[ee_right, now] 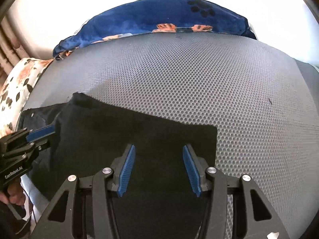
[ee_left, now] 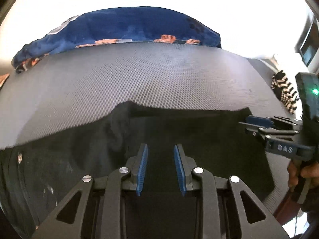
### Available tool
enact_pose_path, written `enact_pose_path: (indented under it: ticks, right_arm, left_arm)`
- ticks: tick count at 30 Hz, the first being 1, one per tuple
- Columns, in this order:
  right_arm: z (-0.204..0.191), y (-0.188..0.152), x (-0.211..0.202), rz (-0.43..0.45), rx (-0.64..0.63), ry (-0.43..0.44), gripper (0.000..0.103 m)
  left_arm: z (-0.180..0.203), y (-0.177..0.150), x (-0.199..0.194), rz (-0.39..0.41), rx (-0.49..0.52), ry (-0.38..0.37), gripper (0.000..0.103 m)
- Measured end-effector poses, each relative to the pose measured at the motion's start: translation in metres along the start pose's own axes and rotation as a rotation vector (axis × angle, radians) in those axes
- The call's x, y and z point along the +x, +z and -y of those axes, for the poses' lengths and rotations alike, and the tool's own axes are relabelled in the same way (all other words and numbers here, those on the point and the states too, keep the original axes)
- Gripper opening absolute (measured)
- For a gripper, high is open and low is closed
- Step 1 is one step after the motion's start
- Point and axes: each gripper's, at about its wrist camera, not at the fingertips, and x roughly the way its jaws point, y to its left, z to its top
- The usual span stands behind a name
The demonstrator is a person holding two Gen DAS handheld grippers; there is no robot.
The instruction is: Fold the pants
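Grey dimpled foam mat [ee_right: 199, 83]: landmark, biggest thing in both views. Blue plush blanket with orange paw prints [ee_right: 163, 18] along the mat's far edge. Dark navy pants [ee_right: 129, 131] lie flat on the mat's near part, folded, with a straight edge and a square corner; rivets show at the waist end. Right view only: floral cushion [ee_right: 18, 87] off the mat's left side. Left view only: striped black-and-white cloth [ee_left: 285, 91] off the mat's right side. Left tongs [ee_left: 160, 169] spread, nothing between. Right tongs [ee_right: 160, 171] spread wider, empty, over the pants.

Pants [ee_left: 179, 131] run off the bottom edge.
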Motion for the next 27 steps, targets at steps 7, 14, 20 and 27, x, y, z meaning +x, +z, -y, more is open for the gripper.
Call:
enact_pose_path:
  ticks: [7, 14, 20, 27]
  right_arm:
    - [0.005, 0.007, 0.018, -0.015, -0.003, -0.022, 0.046]
    - [0.005, 0.01, 0.02, -0.01, 0.022, -0.023, 0.047]
    - [-0.002, -0.009, 0.011, -0.025, 0.014, -0.026, 0.047]
    - [-0.027, -0.047, -0.002, -0.051, 0.013, -0.005, 0.051]
  left_arm:
    - [-0.014, 0.008, 0.034, -0.059, -0.05, -0.017, 0.029]
    - [-0.007, 0.004, 0.033, -0.05, -0.021, 0.025, 0.029]
    - [-0.018, -0.015, 0.01, -0.044, -0.061, 0.076, 0.037]
    - [-0.046, -0.05, -0.039, -0.018, -0.142, 0.092, 0.048]
